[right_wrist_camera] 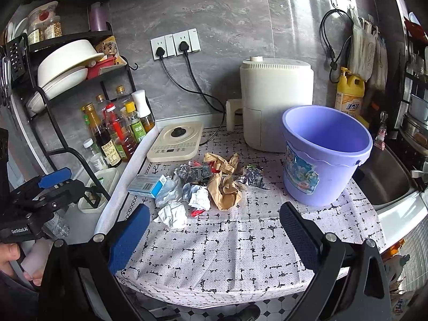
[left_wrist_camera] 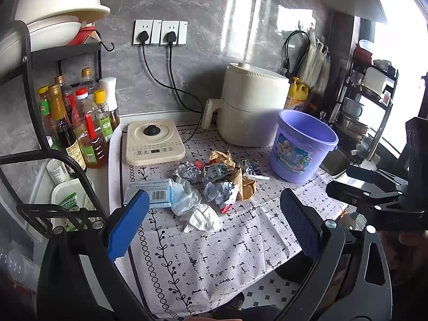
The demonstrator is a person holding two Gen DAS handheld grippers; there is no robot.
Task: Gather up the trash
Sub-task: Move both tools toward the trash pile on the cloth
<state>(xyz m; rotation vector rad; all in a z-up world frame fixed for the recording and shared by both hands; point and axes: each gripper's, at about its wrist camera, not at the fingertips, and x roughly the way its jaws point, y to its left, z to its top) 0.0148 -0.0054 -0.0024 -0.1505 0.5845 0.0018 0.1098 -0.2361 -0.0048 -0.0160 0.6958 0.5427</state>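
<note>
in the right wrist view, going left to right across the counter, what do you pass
sauce bottles → induction cooker → blue box → brown paper → air fryer → purple bucket → sink

Left tool (left_wrist_camera: 214,222) and right tool (right_wrist_camera: 214,230), jaws wide apart.

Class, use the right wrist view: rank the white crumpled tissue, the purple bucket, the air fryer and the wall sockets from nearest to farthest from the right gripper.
1. White crumpled tissue, front left of the pile.
2. Purple bucket, right side.
3. Air fryer, behind the bucket.
4. Wall sockets, on the back wall.
</note>
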